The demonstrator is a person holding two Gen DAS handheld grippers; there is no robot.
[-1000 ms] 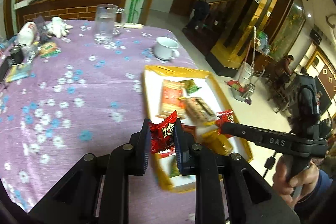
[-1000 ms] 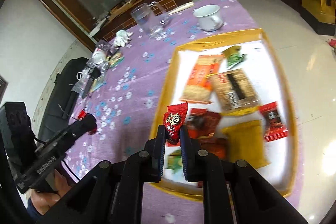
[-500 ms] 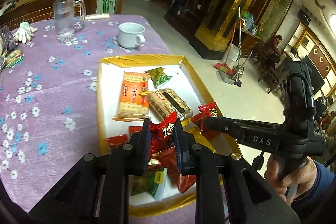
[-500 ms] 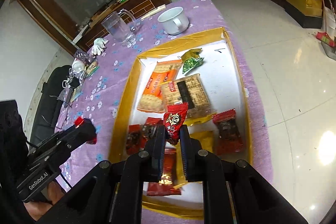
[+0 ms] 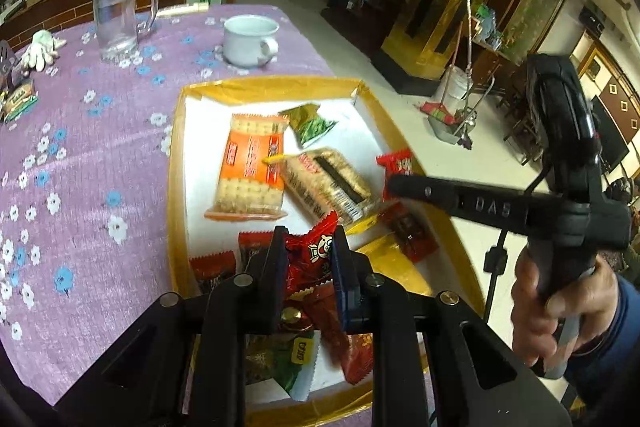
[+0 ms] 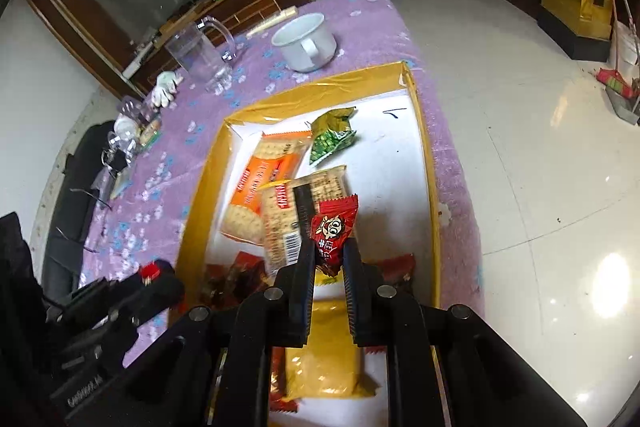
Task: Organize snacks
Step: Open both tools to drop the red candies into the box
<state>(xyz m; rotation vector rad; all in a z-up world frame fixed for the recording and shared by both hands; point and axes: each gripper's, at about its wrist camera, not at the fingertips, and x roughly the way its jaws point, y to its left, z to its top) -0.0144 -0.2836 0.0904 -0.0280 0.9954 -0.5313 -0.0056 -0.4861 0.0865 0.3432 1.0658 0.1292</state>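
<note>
Both grippers have sunk closer over the yellow-rimmed tray (image 5: 176,163). The left gripper (image 5: 308,259) has its jaws clamped on a red candy packet (image 5: 316,251); the right gripper (image 6: 329,259) grips another red packet (image 6: 332,227). Beyond lie cracker packs (image 6: 260,187), then a white cup (image 5: 250,41) on the surface.

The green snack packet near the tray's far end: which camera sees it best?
The right wrist view: the green snack packet lies unobstructed there, its print sharper. The left wrist view shows the same packet, also unobstructed but blurrier.
</note>
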